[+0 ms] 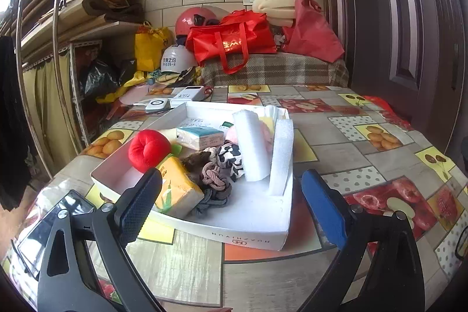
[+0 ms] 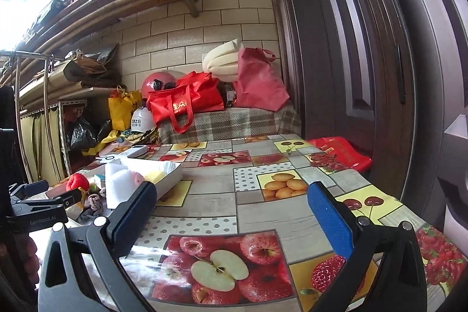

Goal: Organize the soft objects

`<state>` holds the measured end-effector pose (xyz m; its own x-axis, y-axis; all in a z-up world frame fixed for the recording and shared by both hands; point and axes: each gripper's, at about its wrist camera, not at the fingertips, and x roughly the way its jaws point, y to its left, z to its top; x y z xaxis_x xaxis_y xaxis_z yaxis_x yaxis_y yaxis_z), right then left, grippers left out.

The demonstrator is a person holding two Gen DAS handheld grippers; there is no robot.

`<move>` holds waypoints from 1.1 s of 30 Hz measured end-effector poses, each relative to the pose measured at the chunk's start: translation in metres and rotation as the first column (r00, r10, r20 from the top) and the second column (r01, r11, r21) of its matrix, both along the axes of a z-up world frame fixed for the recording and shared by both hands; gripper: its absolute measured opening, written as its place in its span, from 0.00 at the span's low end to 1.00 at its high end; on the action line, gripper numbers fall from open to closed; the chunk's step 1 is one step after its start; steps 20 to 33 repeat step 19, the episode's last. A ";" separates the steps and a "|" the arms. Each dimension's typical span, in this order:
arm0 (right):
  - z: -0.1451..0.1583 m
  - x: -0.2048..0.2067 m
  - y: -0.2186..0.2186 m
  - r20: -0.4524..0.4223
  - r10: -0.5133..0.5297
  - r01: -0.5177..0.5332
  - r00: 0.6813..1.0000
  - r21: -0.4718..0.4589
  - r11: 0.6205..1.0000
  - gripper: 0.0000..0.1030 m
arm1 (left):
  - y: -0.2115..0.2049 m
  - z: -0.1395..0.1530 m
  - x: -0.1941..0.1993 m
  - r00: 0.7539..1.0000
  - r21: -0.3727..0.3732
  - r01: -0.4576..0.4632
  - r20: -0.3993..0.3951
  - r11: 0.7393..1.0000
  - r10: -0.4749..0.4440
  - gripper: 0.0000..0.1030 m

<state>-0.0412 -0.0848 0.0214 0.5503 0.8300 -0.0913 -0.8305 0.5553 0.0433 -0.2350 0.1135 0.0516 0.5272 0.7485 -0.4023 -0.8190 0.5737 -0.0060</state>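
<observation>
We hold both hand-held grippers, left and right, released and empty; the box looks filled, so next we likely check placement.

The left wrist camera looks forward along the left hand-held gripper, low over the table and close to the white box, which fills the middle of its view. The right wrist camera sits further right, faces the same back wall, and sees mostly bare table. Both views share the box, the red bag and the door.
</observation>
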 end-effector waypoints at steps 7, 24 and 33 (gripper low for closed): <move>-0.001 -0.003 -0.002 0.009 -0.001 0.001 1.000 0.002 1.000 1.00 | -0.001 0.000 0.001 1.000 0.003 0.007 0.000 1.000 -0.007 0.94; 0.000 -0.005 -0.002 0.007 -0.001 0.001 1.000 0.000 1.000 1.00 | -0.002 -0.001 0.004 1.000 -0.004 0.023 0.005 1.000 -0.023 0.94; 0.000 -0.005 -0.002 0.007 -0.001 0.001 1.000 0.000 1.000 1.00 | -0.002 -0.001 0.004 1.000 -0.004 0.023 0.005 1.000 -0.023 0.94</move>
